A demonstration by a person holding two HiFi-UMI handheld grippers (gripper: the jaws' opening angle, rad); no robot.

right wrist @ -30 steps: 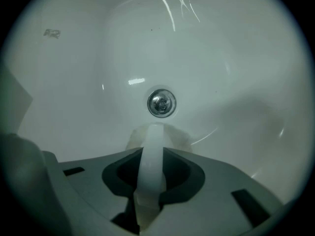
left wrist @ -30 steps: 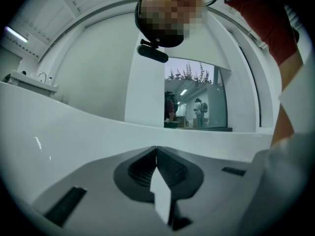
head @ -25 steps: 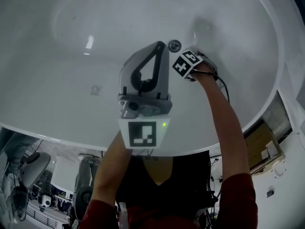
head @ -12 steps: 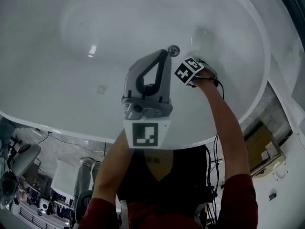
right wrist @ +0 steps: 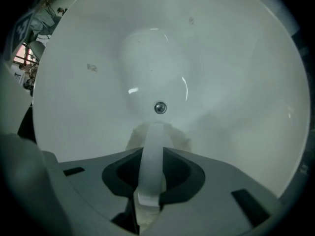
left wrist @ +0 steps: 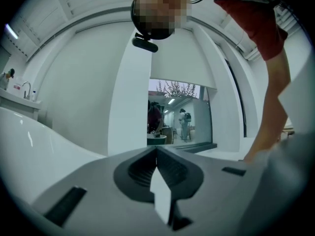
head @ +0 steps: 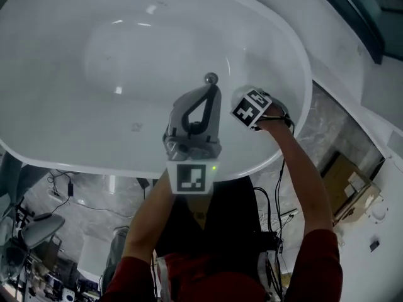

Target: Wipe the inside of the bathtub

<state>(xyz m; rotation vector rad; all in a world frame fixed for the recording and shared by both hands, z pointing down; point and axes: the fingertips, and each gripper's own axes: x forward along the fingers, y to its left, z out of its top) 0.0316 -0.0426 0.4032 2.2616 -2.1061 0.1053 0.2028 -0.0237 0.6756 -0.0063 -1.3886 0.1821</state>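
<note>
Head view: the left gripper [head: 211, 90] hangs over the white bathtub [head: 75, 124] near its drain [head: 211, 78], with the right gripper [head: 249, 104] just beside it.
Left gripper view: the 2 jaws are pressed together with nothing between them.
Right gripper view: the jaws pinch a white cloth [right wrist: 151, 132] inside the tub, near the drain.

Soft overhead light glints off the bathtub [head: 75, 106]; both gripper views bend strongly and darken at edges.

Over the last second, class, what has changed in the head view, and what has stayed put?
The view has pulled back, so more of the bathtub rim and the floor shows. The right gripper, shut on the white cloth, has slid away from the drain toward the near wall. The left gripper still hangs shut above the basin.
</note>
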